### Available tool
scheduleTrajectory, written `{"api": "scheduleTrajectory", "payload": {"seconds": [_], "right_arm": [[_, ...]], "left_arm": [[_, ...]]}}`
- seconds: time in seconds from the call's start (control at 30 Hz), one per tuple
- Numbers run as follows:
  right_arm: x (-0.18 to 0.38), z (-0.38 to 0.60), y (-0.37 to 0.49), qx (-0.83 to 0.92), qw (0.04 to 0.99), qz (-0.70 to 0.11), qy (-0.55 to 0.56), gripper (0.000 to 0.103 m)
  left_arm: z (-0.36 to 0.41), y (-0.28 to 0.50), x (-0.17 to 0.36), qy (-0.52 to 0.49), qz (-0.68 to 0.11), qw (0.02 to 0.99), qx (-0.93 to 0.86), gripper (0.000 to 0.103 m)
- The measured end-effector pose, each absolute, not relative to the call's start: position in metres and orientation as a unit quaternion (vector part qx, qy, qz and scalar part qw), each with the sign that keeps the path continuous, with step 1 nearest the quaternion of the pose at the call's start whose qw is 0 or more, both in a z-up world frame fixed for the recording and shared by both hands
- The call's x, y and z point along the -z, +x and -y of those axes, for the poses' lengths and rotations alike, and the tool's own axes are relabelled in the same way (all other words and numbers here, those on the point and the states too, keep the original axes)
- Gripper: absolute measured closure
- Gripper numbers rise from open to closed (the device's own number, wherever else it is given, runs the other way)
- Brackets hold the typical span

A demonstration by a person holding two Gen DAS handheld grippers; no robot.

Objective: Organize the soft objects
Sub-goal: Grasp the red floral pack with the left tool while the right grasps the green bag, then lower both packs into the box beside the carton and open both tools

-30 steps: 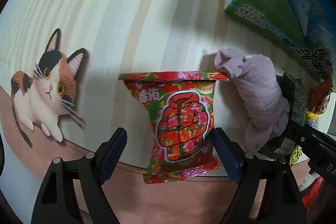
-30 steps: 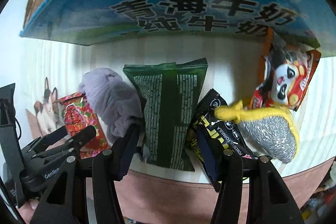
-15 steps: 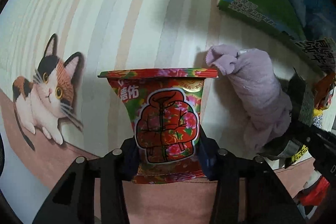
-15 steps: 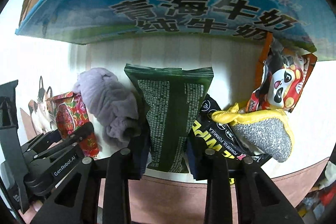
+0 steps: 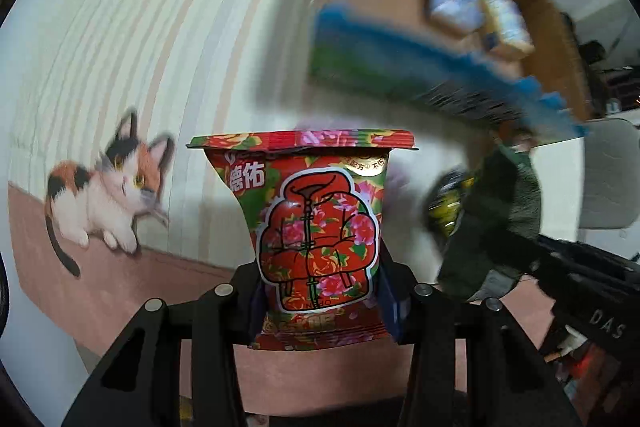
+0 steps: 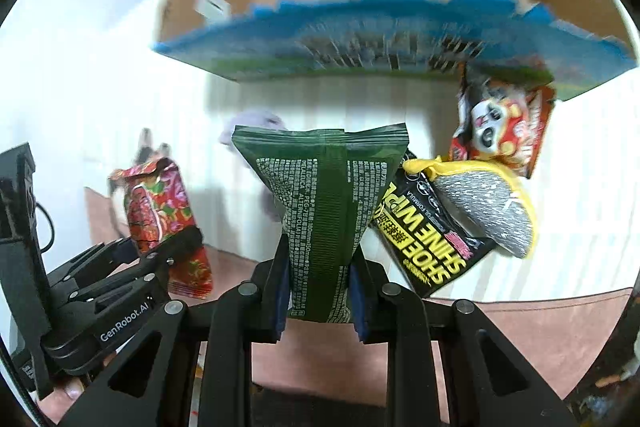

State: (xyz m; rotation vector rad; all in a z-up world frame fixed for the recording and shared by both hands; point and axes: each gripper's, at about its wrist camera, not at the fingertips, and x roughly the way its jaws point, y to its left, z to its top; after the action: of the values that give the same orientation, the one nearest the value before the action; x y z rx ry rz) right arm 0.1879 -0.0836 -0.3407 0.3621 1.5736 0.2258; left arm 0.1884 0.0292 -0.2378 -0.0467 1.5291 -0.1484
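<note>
Two soft packs are held at once. The red pack (image 5: 320, 239) is pinched near its lower end by the left gripper (image 5: 320, 303); the green pack (image 6: 324, 211) likewise by the right gripper (image 6: 320, 301), both raised off the mat (image 5: 120, 291). Each looks light and pliant, likely to buckle, so low side grips suit. The box (image 6: 360, 39) stands open behind, other packs near it.
</note>
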Motion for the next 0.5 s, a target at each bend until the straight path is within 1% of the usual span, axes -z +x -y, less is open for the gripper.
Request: {"api": "scheduleTrajectory", "payload": {"seconds": [0.13,0.27,0.37,0.5], "right_arm": [[0.283,0.105,0.193,-0.107,0.718,-0.666,0.175,0.077],[0.229,0.142,0.218,-0.082,0.756,-0.626,0.172,0.077],[0.213,0.167,0.249,-0.048,0.773,-0.614,0.151,0.077],[0.225,0.189,0.296,-0.003,0.772,-0.625,0.117,0.077]], "left_arm": [[-0.009,0.214,0.181,-0.021,-0.655,0.748,0.107,0.061],[0.014,0.261,0.151,-0.005,-0.628,0.767,0.133,0.061],[0.027,0.304,0.146,0.01,-0.616,0.774,0.142,0.061],[0.049,0.369,0.169,0.021,-0.63,0.763,0.142,0.06]]}}
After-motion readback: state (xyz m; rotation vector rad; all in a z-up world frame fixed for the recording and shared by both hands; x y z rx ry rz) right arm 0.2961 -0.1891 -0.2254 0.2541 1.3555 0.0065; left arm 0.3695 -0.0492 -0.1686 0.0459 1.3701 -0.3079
